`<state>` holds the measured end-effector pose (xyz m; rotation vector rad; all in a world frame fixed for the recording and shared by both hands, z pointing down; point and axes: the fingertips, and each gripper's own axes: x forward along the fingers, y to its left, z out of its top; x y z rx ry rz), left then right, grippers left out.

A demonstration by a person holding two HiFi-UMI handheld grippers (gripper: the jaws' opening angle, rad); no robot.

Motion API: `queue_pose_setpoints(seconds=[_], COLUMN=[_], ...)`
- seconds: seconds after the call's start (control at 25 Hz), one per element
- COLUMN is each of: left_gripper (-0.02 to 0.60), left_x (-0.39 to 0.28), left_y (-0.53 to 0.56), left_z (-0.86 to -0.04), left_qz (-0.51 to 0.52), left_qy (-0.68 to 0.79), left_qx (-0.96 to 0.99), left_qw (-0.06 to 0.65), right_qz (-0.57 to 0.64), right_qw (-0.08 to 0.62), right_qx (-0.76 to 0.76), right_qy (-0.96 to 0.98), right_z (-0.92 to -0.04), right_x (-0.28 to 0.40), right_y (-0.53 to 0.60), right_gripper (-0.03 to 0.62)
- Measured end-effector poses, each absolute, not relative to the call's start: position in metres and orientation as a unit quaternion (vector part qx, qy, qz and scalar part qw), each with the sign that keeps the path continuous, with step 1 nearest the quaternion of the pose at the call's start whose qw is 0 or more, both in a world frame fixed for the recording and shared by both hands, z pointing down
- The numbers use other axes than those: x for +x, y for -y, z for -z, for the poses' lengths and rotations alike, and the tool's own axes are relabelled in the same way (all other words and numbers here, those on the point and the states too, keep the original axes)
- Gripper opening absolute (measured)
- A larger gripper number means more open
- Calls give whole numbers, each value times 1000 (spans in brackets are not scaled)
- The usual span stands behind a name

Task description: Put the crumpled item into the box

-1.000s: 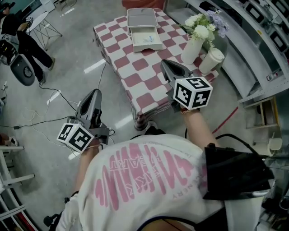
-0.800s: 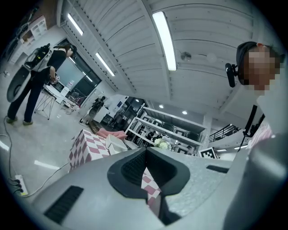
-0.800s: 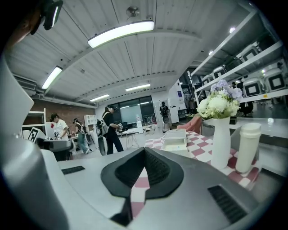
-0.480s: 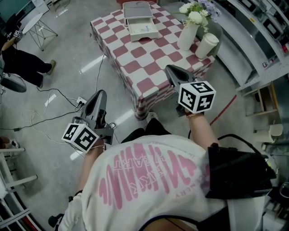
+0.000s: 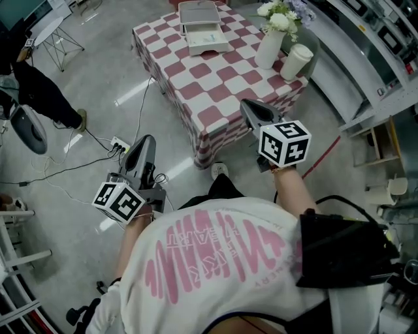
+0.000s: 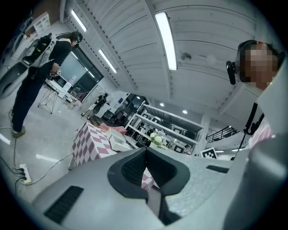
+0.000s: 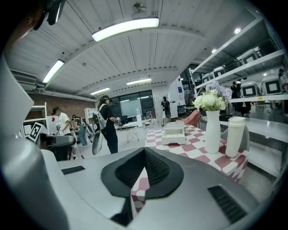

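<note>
- Left tool [image 5: 145, 149]: jaws closed together, nothing in them. It hangs over the floor [image 5: 85, 98] at lower left, with nothing there to grip.
- Right tool [image 5: 252, 112]: also closed and empty, pointing at the near edge of the bench [image 5: 189, 91].
- Box [image 5: 208, 40]: open at the bench's far end, upper centre, well apart from both tools.
- Crumpled item: I can't make it out in any view.

Checkered table [image 5: 222, 81] w/ box [image 5: 204, 36], vase [image 5: 269, 49], white cup [image 5: 295, 62].

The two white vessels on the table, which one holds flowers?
The vase, the one nearer the box: white flowers rise from it. The tumbler beside it is lidded and holds none.
</note>
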<state>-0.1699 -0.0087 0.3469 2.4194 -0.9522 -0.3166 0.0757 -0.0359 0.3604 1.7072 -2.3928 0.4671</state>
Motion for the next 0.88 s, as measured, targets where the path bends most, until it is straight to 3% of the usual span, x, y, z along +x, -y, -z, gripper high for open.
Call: queue_pose_setpoints(seconds=[0.88], left_gripper=[8], left_x=[-162], left_y=[-10], left_z=[-354], left_qz=[117], left_qy=[348], left_qx=[890], left_qw=[271], right_qz=[-176], right_qw=[97], right_qx=[578], right_qy=[791], right_z=[-376], right_x=[89], right_y=[9], right_gripper=[5])
